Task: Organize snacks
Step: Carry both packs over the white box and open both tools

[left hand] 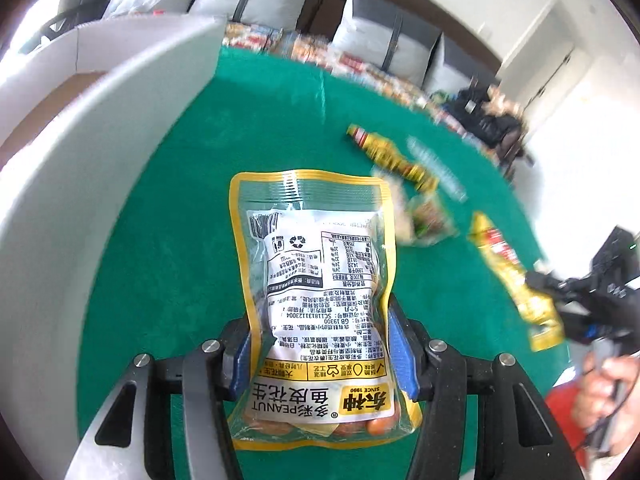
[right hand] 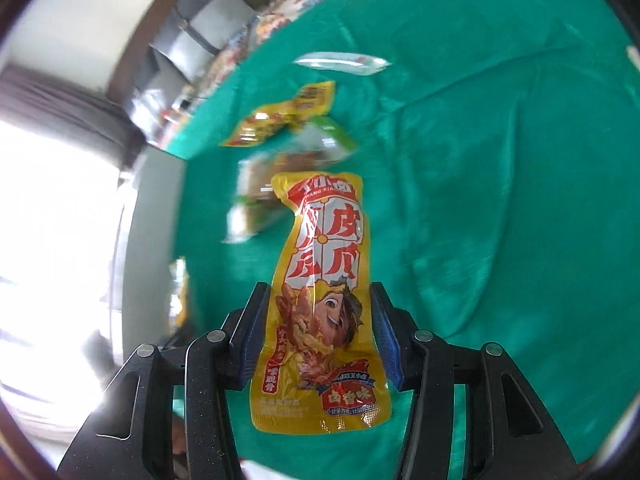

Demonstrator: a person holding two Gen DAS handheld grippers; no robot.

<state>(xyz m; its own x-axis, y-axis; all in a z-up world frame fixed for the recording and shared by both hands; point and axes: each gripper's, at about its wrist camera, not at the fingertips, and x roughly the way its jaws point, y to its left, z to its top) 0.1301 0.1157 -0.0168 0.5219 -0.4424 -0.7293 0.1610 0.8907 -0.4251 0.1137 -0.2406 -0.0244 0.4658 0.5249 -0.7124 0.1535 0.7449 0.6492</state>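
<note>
the left claw (left hand: 320, 344) is clamped on the lower half of a peanut pouch (left hand: 316, 292), whose long axis runs straight out ahead along the fingers, above the green bench (left hand: 280, 120). the white box wall (left hand: 100, 152) rises just to that claw's left, so i judge the pouch's next move is a short swing that way. the right claw (right hand: 316, 336) likewise grips a yellow chicken-feet packet (right hand: 320, 300) lengthwise, clear of the bench; it sits farther from the box, past the loose snacks (left hand: 400, 160).

Green-clothed table (left hand: 280, 128), white box (left hand: 100, 152), loose snack packets (left hand: 390, 156)
</note>
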